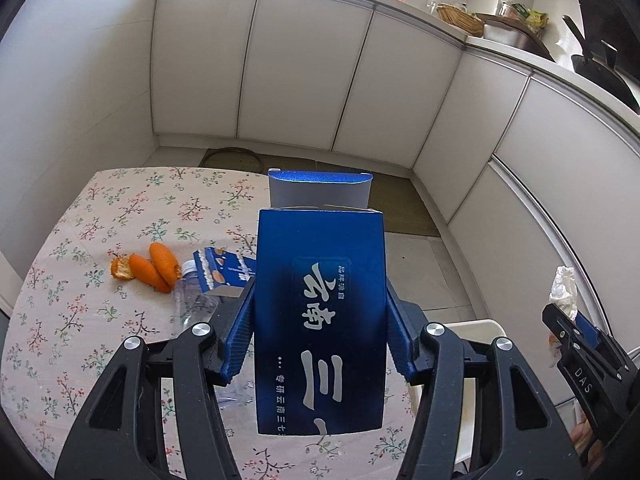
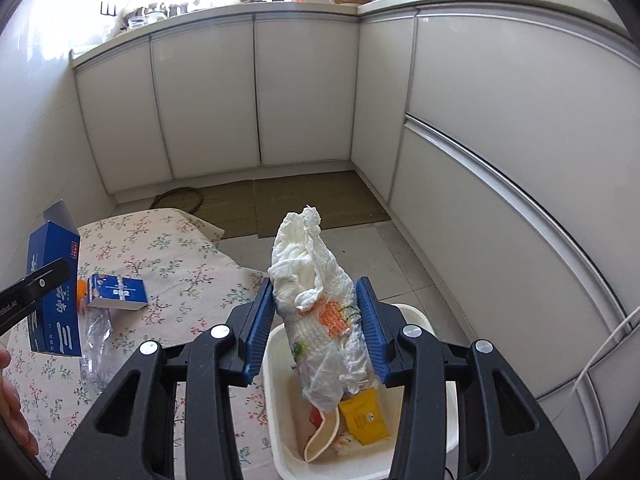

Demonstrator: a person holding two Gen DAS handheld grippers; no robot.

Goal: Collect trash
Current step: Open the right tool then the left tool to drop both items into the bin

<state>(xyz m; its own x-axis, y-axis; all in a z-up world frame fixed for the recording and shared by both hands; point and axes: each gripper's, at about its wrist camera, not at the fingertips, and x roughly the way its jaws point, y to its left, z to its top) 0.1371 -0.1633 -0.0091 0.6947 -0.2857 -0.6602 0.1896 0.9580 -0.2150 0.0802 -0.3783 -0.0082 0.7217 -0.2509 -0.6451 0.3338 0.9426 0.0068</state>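
My left gripper is shut on a tall blue carton with white lettering, held above the floral table; the carton also shows in the right wrist view. My right gripper is shut on a crumpled white tissue with orange stains, held over a white bin that holds a yellow packet. On the table lie orange peels, a small blue carton and a clear plastic bottle.
White kitchen cabinets wrap around the back and right. A woven mat lies on the tiled floor. The bin stands off the table's right edge. A person's hand shows at the left edge.
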